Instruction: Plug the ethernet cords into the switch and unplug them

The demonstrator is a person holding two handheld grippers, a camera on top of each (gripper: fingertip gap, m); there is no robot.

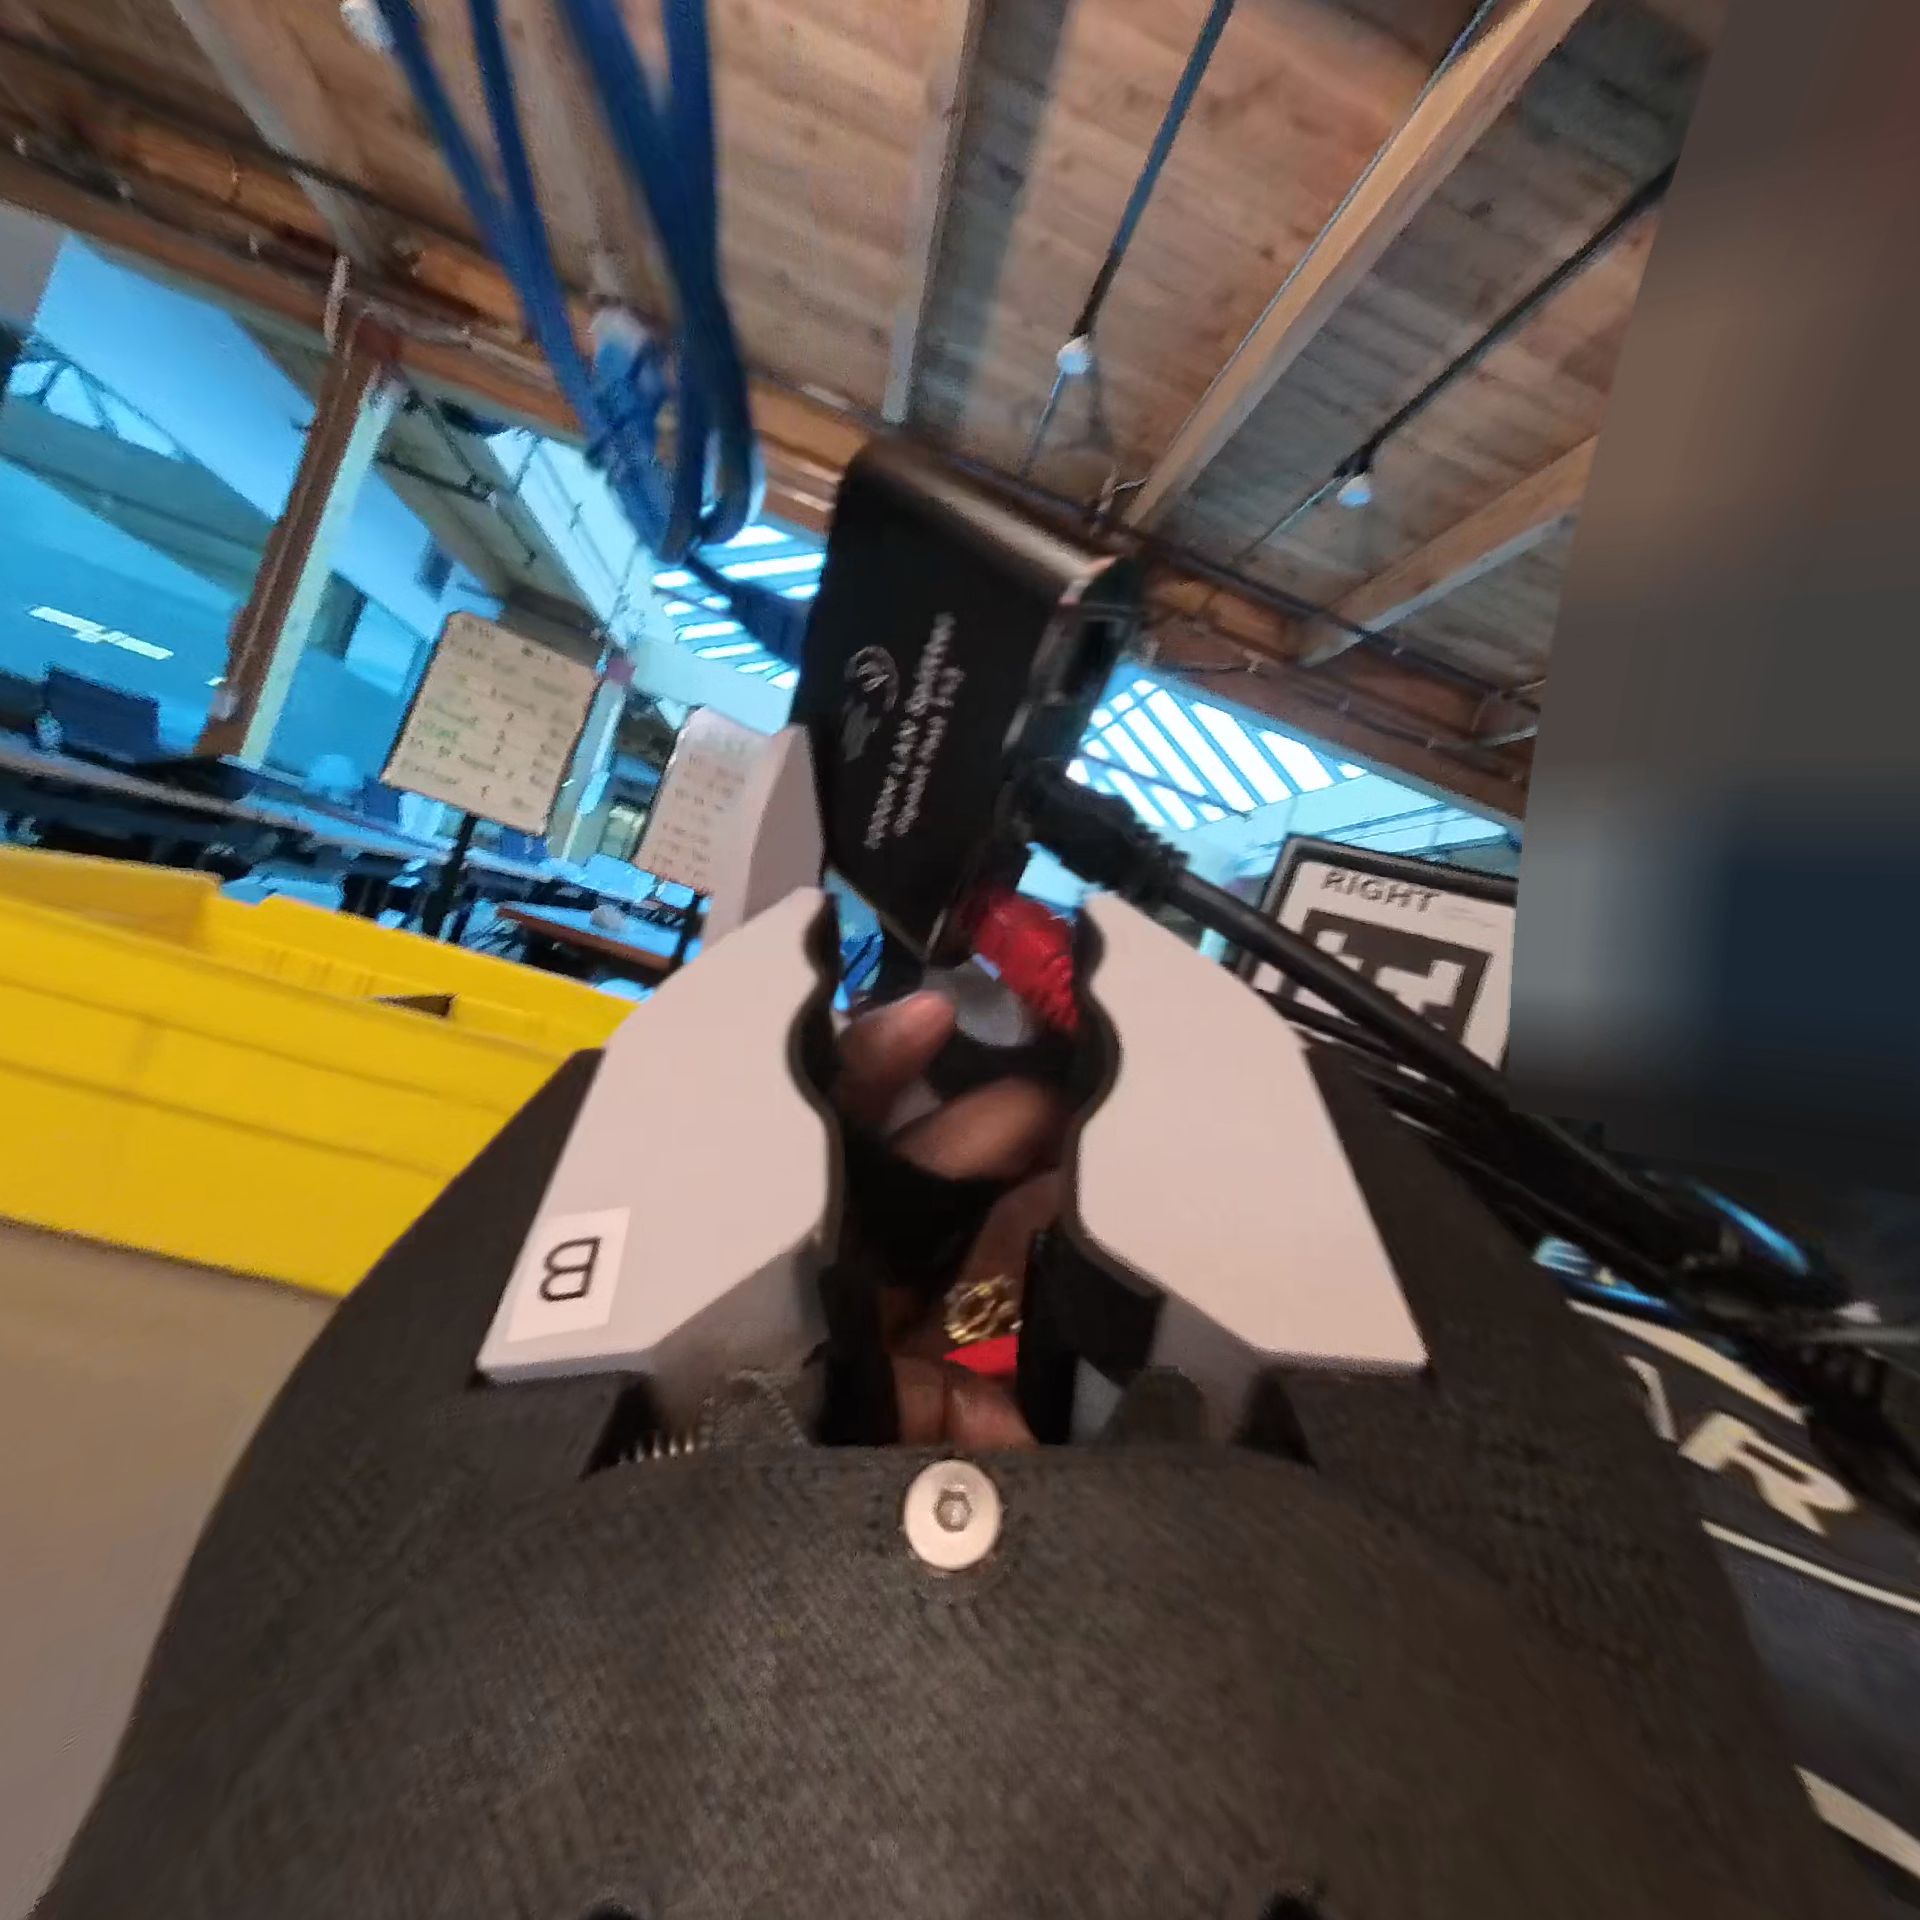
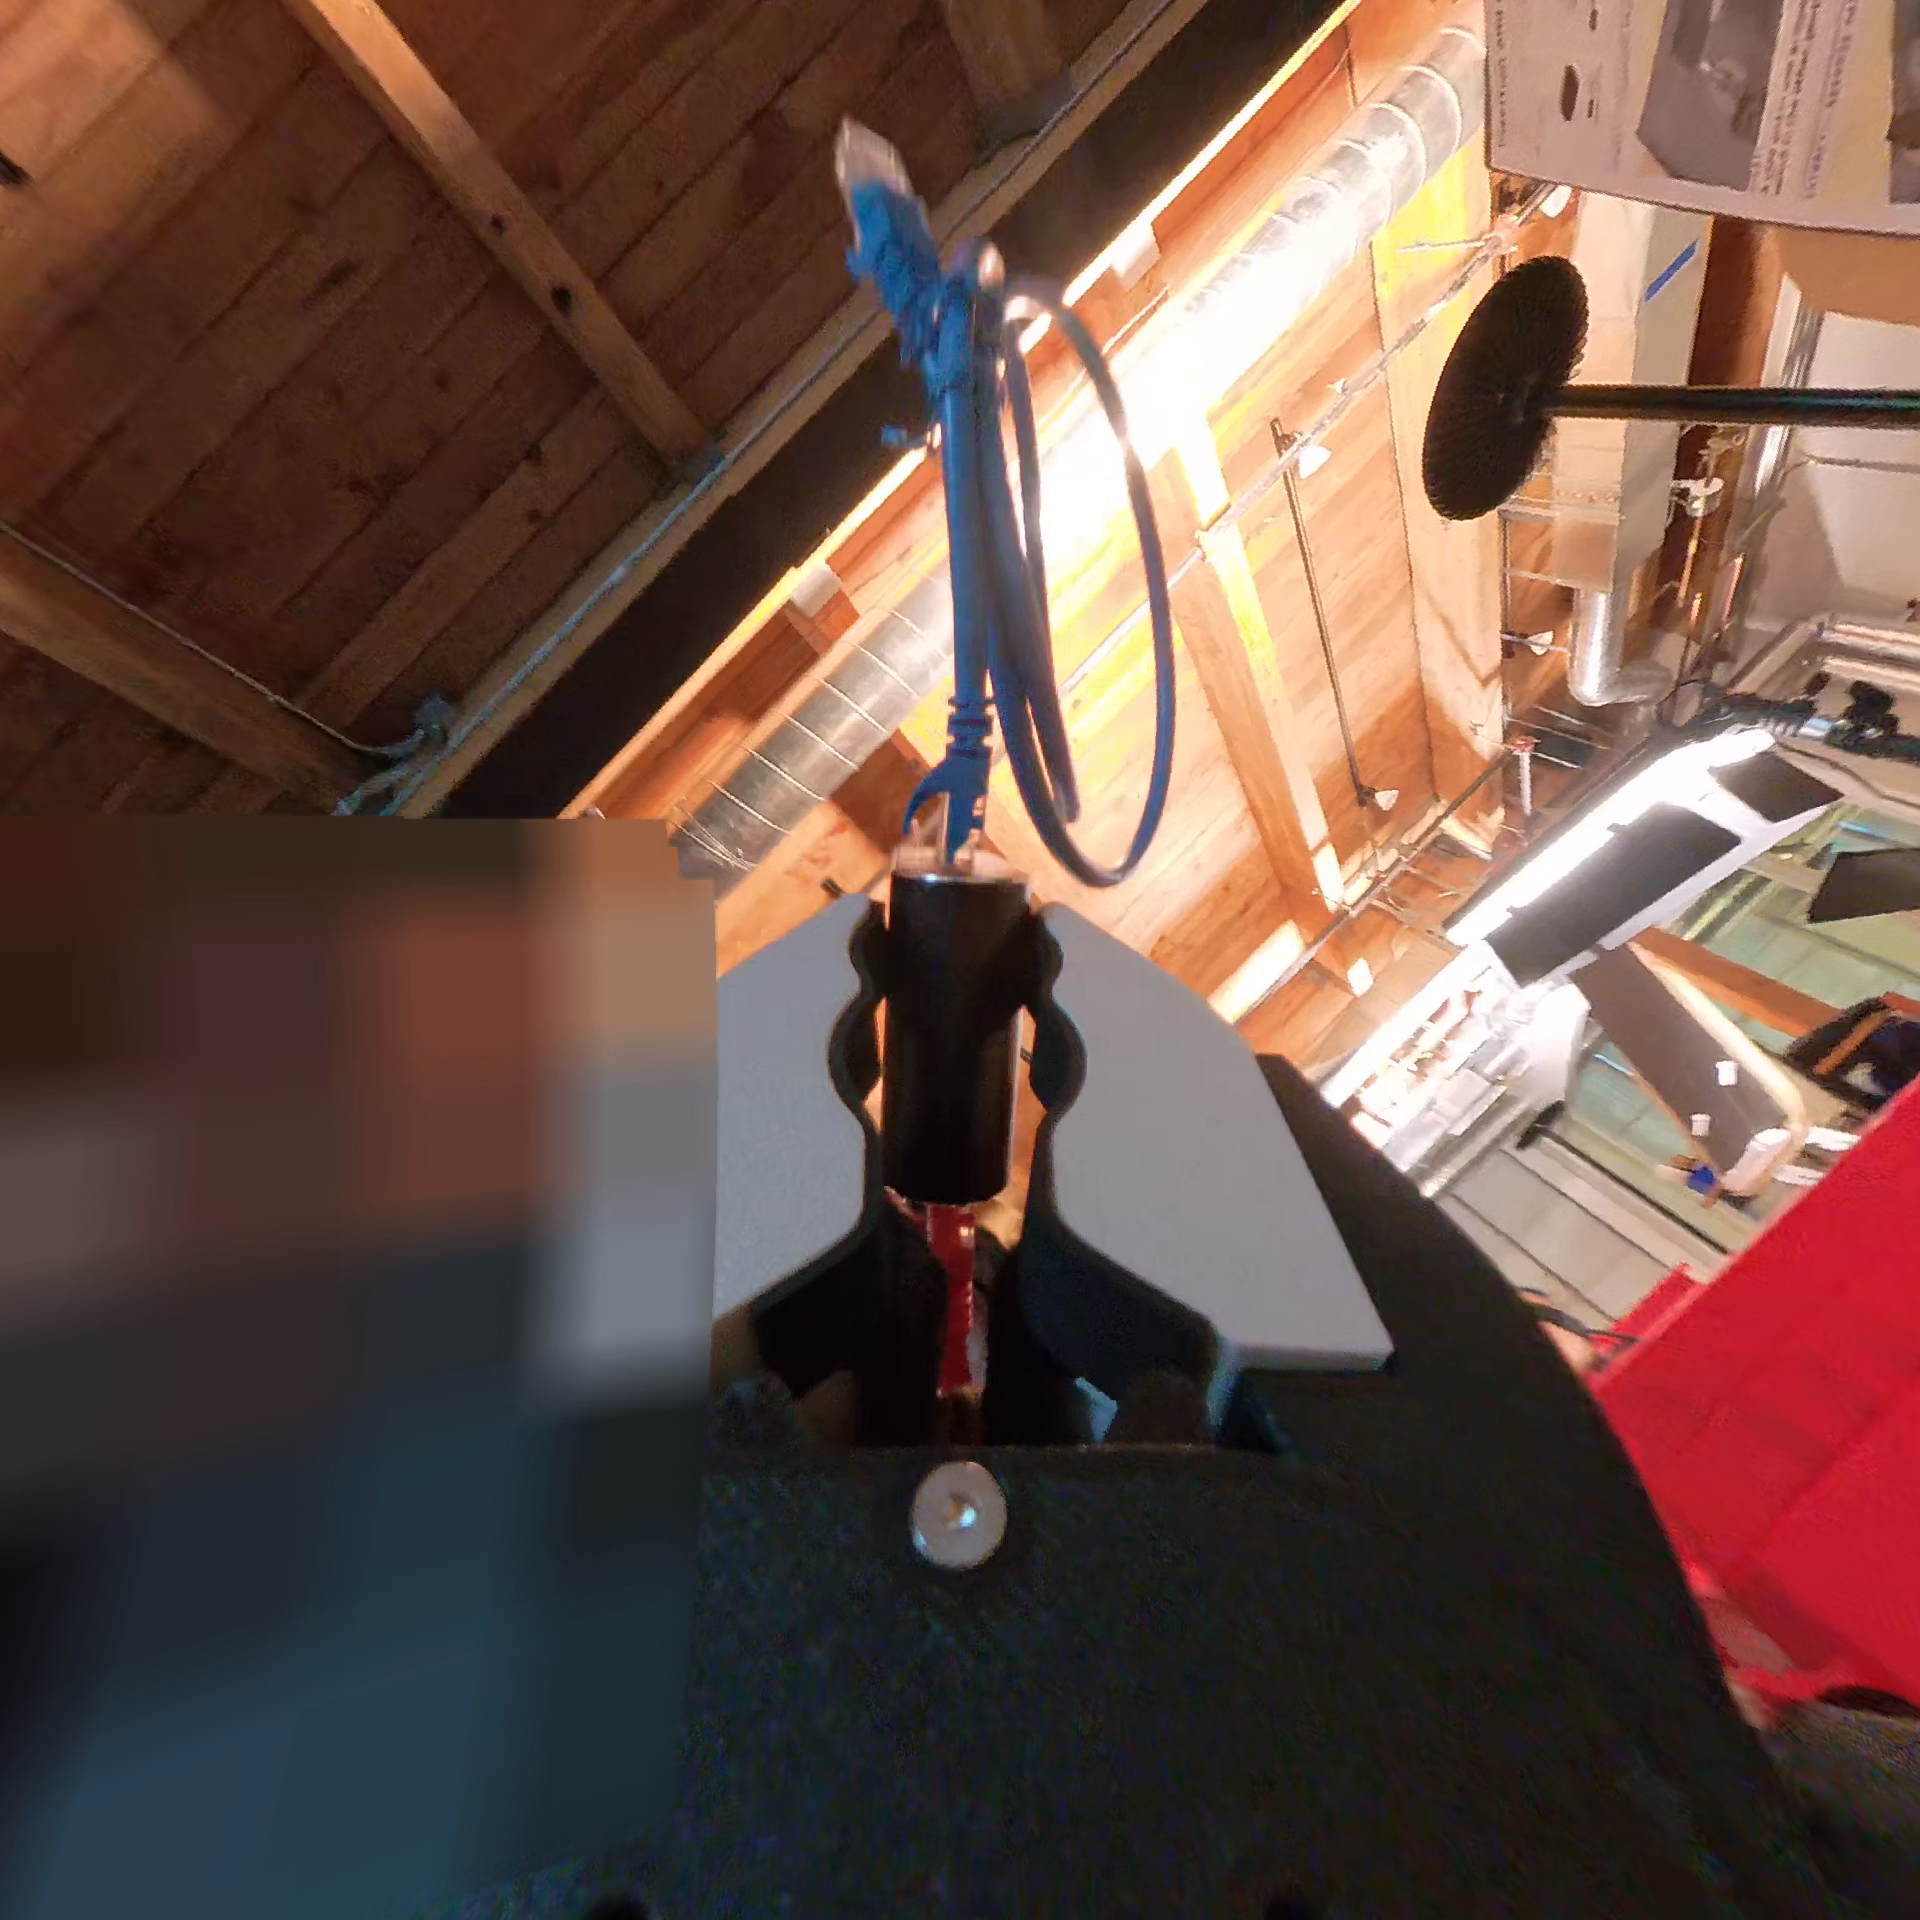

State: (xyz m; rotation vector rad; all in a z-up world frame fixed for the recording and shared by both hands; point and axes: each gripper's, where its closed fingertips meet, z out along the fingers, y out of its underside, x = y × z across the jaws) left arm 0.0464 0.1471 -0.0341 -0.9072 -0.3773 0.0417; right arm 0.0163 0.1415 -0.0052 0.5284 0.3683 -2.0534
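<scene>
Switch (image 2: 951, 1023) being held raised, clamped between fingers of right hand-held gripper (image 2: 951, 1039). Blue ethernet cord (image 2: 971, 582) being kept plugged in its far end, loop dangling beyond. Red cord (image 2: 954, 1288) plugged in near end.

Left hand-held gripper (image 1: 956, 997) standing narrowly open, empty, switch (image 1: 925, 686) just ahead.

Judged step: unplugging; next move needing left fingers closed on plug boot, latch pressed.

Yellow bin (image 1: 208, 1049) left of left hand-held gripper, contents hidden.

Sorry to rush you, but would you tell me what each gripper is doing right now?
Left gripper: open, holding nothing; the black switch sits beyond its tips.
Right gripper: shut on the black switch, with a blue ethernet cord plugged in.
</scene>
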